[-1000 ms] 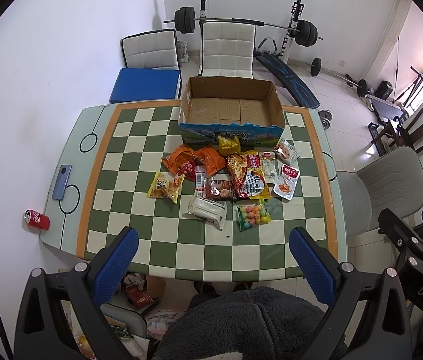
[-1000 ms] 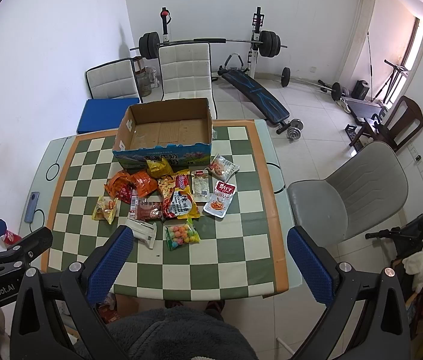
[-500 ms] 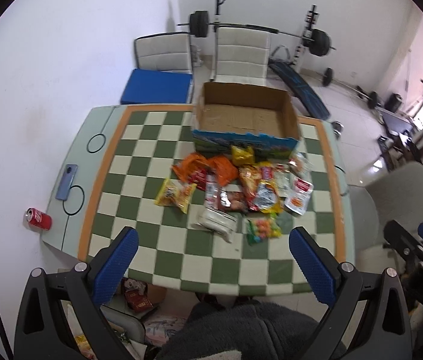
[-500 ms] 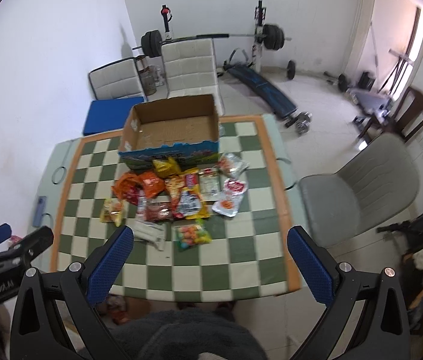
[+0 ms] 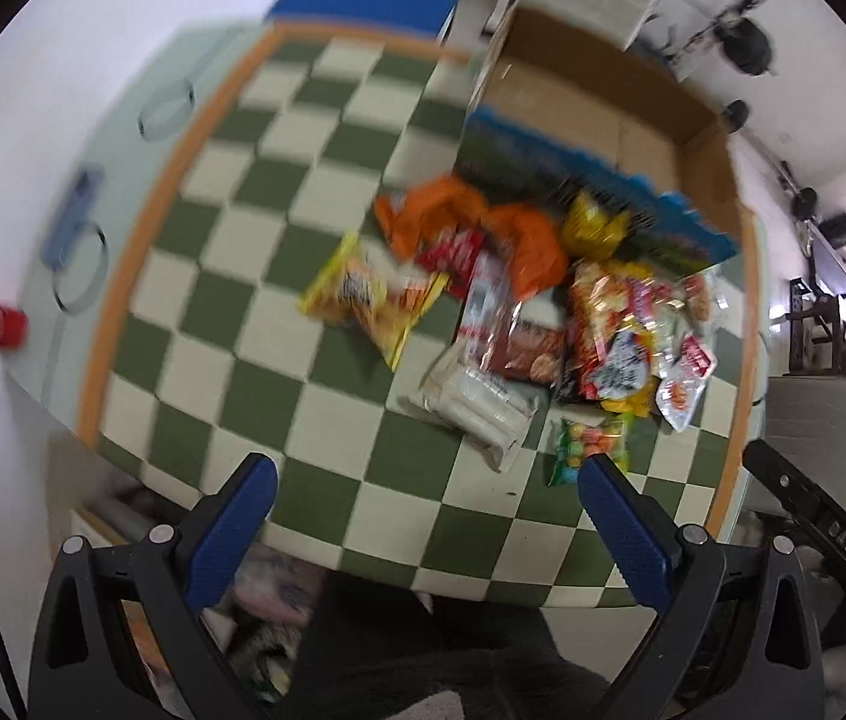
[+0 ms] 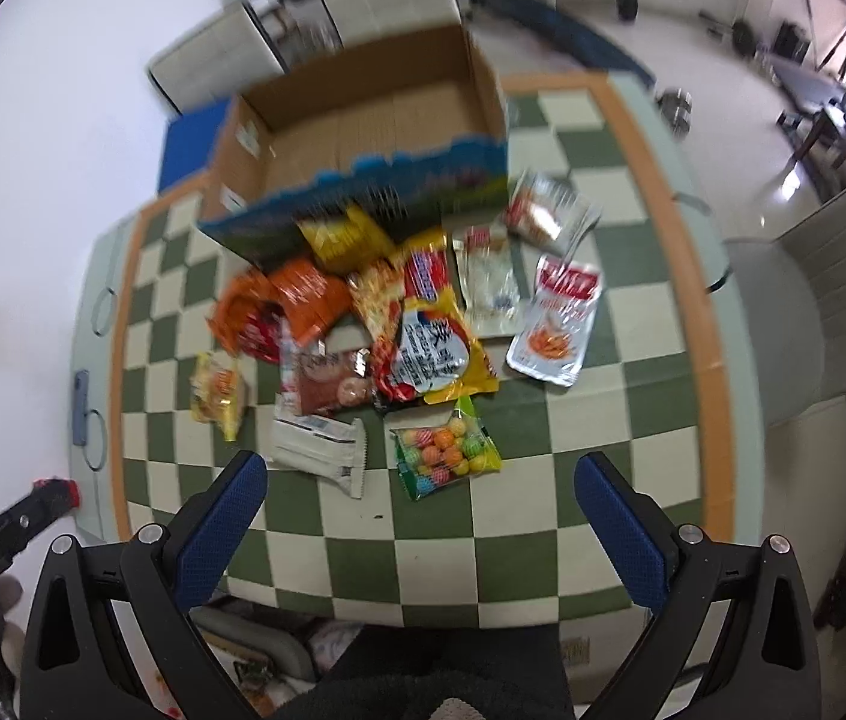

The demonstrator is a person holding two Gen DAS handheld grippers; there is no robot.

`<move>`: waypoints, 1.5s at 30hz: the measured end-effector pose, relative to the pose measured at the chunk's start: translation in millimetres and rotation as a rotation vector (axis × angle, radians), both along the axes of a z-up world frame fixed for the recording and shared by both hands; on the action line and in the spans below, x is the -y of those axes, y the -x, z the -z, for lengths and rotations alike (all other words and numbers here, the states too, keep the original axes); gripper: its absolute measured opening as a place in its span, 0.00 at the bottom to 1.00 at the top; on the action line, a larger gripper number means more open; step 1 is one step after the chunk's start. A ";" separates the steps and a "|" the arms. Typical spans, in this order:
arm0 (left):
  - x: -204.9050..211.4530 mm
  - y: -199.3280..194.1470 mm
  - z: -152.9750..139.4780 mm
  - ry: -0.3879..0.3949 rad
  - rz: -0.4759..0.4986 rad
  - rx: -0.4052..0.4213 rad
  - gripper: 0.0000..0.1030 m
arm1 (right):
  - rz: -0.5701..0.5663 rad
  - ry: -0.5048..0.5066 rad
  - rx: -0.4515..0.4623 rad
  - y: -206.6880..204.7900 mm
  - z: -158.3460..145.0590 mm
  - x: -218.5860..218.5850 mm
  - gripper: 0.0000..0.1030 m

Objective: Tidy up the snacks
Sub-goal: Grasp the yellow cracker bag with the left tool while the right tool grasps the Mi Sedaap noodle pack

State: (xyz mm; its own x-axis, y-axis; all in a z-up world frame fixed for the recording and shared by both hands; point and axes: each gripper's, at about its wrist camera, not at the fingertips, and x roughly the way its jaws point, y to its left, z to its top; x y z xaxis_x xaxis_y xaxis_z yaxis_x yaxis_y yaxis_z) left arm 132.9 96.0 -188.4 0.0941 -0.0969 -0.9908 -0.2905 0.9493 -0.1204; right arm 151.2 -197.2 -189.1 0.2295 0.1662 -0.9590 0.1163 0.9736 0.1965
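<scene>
Both claws hover released; snack pile (image 6: pixel 399 324) lies ahead, before the box (image 6: pixel 363 120).

Bright daylight; heavy motion blur; fisheye-bent edges.

Snack packets (image 6: pixel 399 324) lie heaped mid-frame on the tabletop (image 6: pixel 591 516), just below an open cardboard box (image 6: pixel 363 120). A phone (image 6: pixel 81 399) lies at the left edge.
</scene>
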 end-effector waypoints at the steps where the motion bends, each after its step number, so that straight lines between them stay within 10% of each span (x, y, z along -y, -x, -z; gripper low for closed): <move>1: -1.6 -2.2 11.2 0.009 -0.015 -0.021 1.00 | -0.008 0.008 -0.028 -9.9 16.7 -0.7 1.00; 8: -24.0 -20.7 78.3 -0.072 -0.145 -0.122 1.00 | -0.103 0.045 -0.173 -86.8 118.1 -19.4 1.00; 17: -85.5 -52.3 129.2 0.204 -0.482 -0.187 1.00 | -0.186 0.110 -0.291 -149.6 201.5 -55.3 1.00; 25: -119.6 -88.4 189.6 0.281 -0.606 -0.279 1.00 | -0.163 0.104 -0.366 -165.2 234.1 -65.8 1.00; 30: -109.4 -103.5 208.0 0.166 -0.457 -0.343 0.72 | -0.176 0.120 -0.402 -169.3 257.0 -78.8 1.00; 41: -53.1 -105.9 188.1 -0.180 0.032 -0.284 0.69 | -0.180 0.082 -0.461 -137.8 279.6 -71.1 0.90; 45: -41.8 -101.7 189.6 -0.204 0.076 -0.289 0.69 | -0.166 0.073 -0.476 -134.2 288.7 -70.3 0.90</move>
